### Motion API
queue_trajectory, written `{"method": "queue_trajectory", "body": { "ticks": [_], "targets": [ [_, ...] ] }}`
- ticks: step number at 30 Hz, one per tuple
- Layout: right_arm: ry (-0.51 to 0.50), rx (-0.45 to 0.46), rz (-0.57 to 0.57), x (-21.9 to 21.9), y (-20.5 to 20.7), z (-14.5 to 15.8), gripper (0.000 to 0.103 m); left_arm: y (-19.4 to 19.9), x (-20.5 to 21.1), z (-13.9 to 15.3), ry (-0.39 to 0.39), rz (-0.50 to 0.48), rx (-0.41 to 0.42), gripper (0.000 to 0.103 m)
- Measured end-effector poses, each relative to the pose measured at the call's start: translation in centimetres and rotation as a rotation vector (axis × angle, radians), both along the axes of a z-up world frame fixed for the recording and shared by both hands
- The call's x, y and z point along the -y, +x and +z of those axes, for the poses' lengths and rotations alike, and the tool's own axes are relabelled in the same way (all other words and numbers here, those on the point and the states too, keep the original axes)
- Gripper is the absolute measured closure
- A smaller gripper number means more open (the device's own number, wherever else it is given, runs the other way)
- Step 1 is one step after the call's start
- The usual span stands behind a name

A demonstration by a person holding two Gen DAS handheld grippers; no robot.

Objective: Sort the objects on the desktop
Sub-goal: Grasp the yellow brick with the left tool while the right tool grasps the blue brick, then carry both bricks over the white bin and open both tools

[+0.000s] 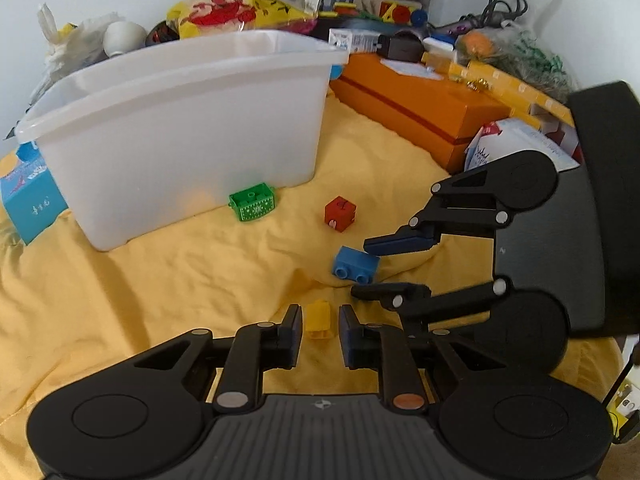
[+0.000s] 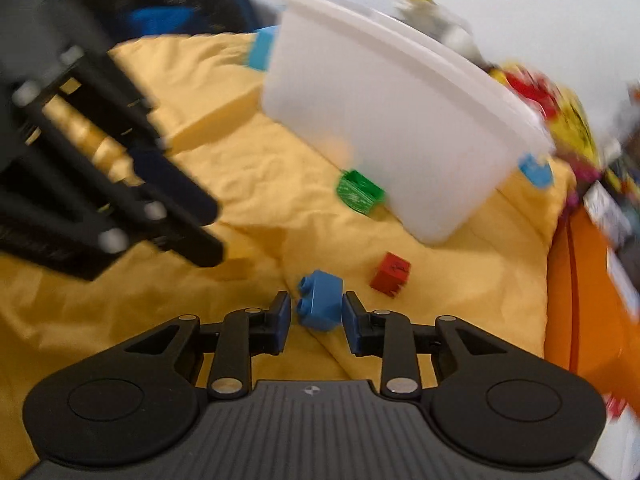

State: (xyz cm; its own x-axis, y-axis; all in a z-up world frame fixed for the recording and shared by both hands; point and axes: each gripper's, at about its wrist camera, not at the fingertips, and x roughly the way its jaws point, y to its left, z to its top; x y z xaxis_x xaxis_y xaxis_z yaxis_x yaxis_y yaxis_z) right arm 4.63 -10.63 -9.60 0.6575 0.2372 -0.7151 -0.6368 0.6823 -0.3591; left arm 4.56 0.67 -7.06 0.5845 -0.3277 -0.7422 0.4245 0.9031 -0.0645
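A yellow brick (image 1: 319,319) lies on the yellow cloth between the fingers of my left gripper (image 1: 319,322), which is open with gaps on both sides. A blue brick (image 1: 355,263) lies on its side between the fingers of my right gripper (image 1: 365,268), also open; in the right wrist view the blue brick (image 2: 319,300) sits between the pads of that gripper (image 2: 316,316) with small gaps. A green brick (image 1: 253,201) rests against the white bin (image 1: 180,128). A red cube (image 1: 340,213) lies right of it. My left gripper (image 2: 202,226) shows blurred at left.
A teal box (image 1: 28,200) lies left of the bin. An orange box (image 1: 416,108) and a clutter of packets, cables and toys fill the back and right. A black seat (image 1: 600,200) stands at the right edge. The cloth is wrinkled.
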Motion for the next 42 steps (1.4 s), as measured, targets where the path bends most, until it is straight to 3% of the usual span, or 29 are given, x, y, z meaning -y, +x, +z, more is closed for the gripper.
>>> {"method": "queue_trajectory", "body": {
  "ticks": [6,7,14,16,23,25,30,34,38,42],
  "targets": [
    [-0.033,0.011,0.014,-0.2,0.6,-0.4,0.073,2.2,1.3,-2.3,0.078,-0.066,-0.091,0.080],
    [-0.033,0.009,0.010,-0.2,0.7,-0.3,0.073,1.9,1.4,-2.2,0.088,-0.075,-0.076,0.086],
    [-0.018,-0.004,-0.008,-0.7,1.2,-0.4,0.076,-1.6,-0.1,-1.9,0.076,-0.072,0.035,0.086],
    [0.053,-0.044,-0.067,0.0,1.9,-0.2,0.076,-2.4,-0.7,-1.2,0.054,-0.051,0.082,0.086],
    [0.469,-0.290,-0.372,5.5,4.8,0.2,0.076,-3.0,-3.5,2.7,-0.051,0.080,0.210,0.086],
    [0.503,-0.318,-0.410,6.1,5.3,0.0,0.078,-2.6,-4.0,3.8,-0.072,0.099,0.233,0.086],
    [0.507,-0.256,-0.369,5.4,4.6,2.0,0.079,-1.1,-4.8,7.8,-0.119,0.148,0.341,0.086],
    [0.555,-0.094,-0.287,4.6,4.3,8.0,0.078,1.3,-5.7,12.1,-0.120,0.168,0.469,0.085],
    [0.608,0.039,-0.239,3.7,6.7,12.8,0.078,5.3,-6.0,15.2,-0.092,0.203,0.570,0.085],
    [0.618,0.087,-0.259,2.1,10.1,15.1,0.078,10.3,-5.8,15.7,-0.038,0.237,0.567,0.084]
  ]
}}
